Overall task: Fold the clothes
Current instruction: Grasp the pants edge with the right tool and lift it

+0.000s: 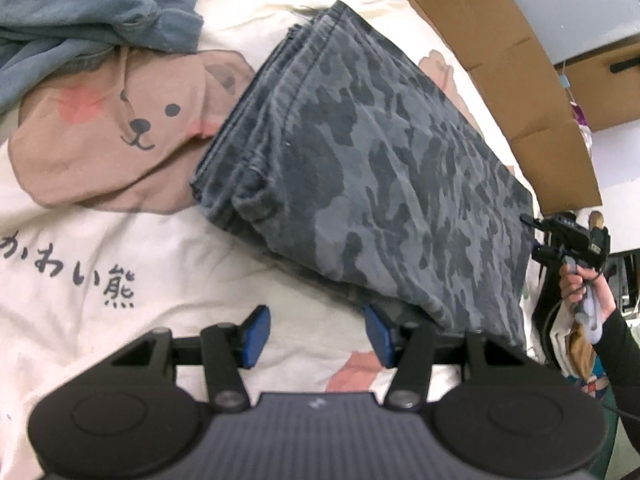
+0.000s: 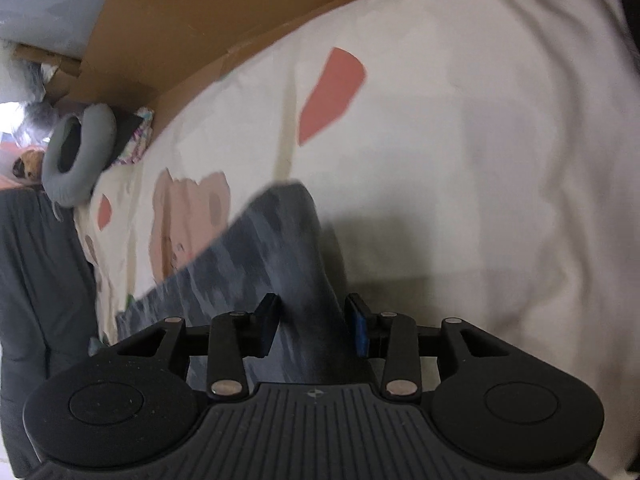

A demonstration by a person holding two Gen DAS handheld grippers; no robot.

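Observation:
Folded grey-blue camouflage trousers (image 1: 392, 168) lie on the cream bear-print bedsheet (image 1: 120, 264). My left gripper (image 1: 316, 334) is open at their near edge, with only sheet between its blue pads; the right pad (image 1: 378, 336) sits against the trousers' lower fold. In the same view my right gripper (image 1: 531, 236), held by a hand (image 1: 580, 280), is at the trousers' far right edge. In the right wrist view a corner of the trousers (image 2: 280, 248) runs between the fingers of the right gripper (image 2: 313, 326). Its jaws stand apart and the pads do not pinch the cloth.
A blue fleece garment (image 1: 88, 12) is heaped at the top left beside a brown bear print (image 1: 132, 120). Cardboard (image 1: 516, 68) lines the bed's far side. A grey ring-shaped cushion (image 2: 76, 156) and dark fabric (image 2: 44, 280) lie past the bed's edge.

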